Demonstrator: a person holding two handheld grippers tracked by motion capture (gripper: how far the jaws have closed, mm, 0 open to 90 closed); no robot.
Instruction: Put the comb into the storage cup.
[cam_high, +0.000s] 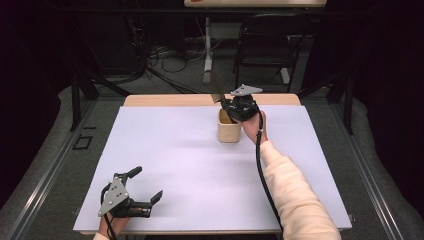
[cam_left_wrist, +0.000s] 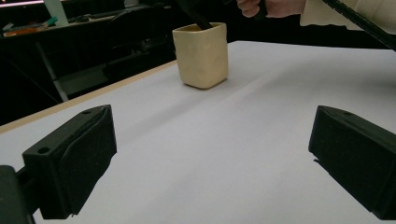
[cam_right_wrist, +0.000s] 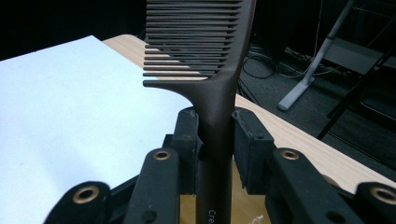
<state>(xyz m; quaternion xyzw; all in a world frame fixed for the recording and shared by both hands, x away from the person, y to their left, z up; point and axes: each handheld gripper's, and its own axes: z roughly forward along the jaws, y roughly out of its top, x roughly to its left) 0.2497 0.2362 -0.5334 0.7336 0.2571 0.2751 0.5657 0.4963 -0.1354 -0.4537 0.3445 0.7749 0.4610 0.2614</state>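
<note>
The right gripper (cam_high: 226, 103) is closed on a dark comb (cam_right_wrist: 205, 70): in the right gripper view both pads press the comb's handle from either side, just below where the teeth begin, and the comb stands upright with its teeth pointing to that view's left. The lower end of the handle runs down between the jaws and carries pale lettering, too cropped to read. In the high view this gripper is held directly above a cream cup (cam_high: 229, 129), which stands upright on the white table (cam_high: 175, 165) toward its far edge, right of centre. In the left gripper view a dark shaft enters the cup's (cam_left_wrist: 201, 55) open top; whether it touches the cup's bottom cannot be told. The left gripper (cam_high: 145, 186) rests at the near left corner of the table, well apart from the cup, lying low with its jaws wide apart and nothing between them; in its own view the two black pads (cam_left_wrist: 88, 154) stand at either side with bare table surface between. A folding chair (cam_high: 265, 42) stands beyond the table.
</note>
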